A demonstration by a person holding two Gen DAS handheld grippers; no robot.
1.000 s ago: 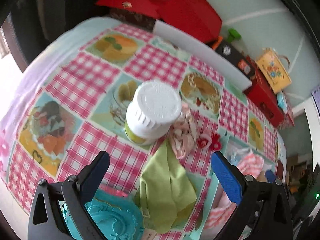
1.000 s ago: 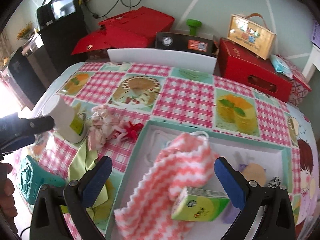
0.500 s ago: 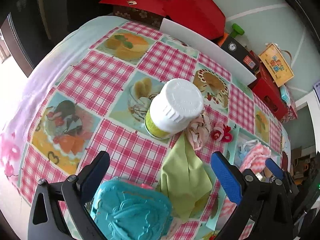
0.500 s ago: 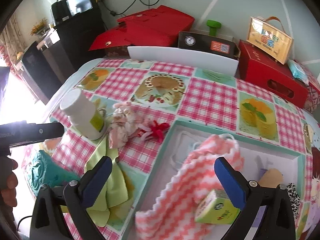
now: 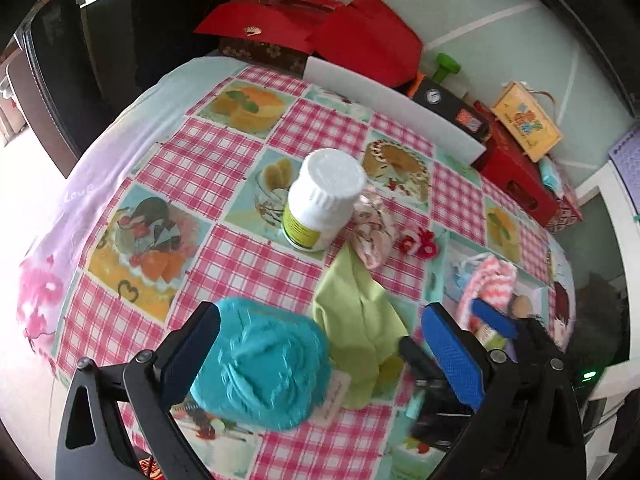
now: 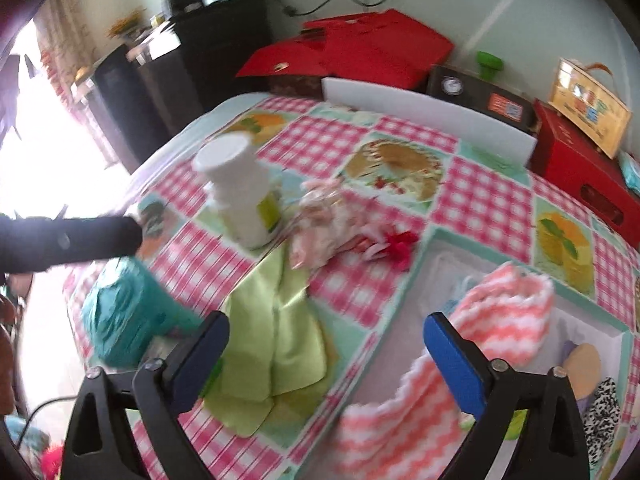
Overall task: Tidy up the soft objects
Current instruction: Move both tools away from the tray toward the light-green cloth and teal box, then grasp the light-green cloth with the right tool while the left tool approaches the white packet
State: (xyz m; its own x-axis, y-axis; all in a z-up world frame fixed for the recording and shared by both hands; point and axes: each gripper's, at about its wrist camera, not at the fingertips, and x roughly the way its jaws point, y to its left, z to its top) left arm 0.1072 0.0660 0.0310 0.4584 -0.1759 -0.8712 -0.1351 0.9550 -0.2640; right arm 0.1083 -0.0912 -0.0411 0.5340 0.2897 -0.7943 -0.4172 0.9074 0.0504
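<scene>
Teal fabric pouch [image 5: 264,364] sits low in the frame between the spread fingers of the left gripper [image 5: 320,356], untouched. Right gripper [image 6: 324,356] hangs spread over the green cloth [image 6: 276,332], lower centre.

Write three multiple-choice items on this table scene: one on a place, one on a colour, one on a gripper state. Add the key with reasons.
1. Where does the pink-and-white zigzag knitted cloth lie?
A. in the shallow white tray
B. under the bottle
C. on the red box

2. What colour is the flat folded cloth beside the white plastic bottle?
A. blue
B. light green
C. black

3. How is the left gripper?
A. shut on the bottle
B. shut on nothing
C. open

Key: 1 A, it drapes over the tray's rim; 2 B, light green in both views; 3 C, its jaws stand wide apart around the teal soft object.
</scene>
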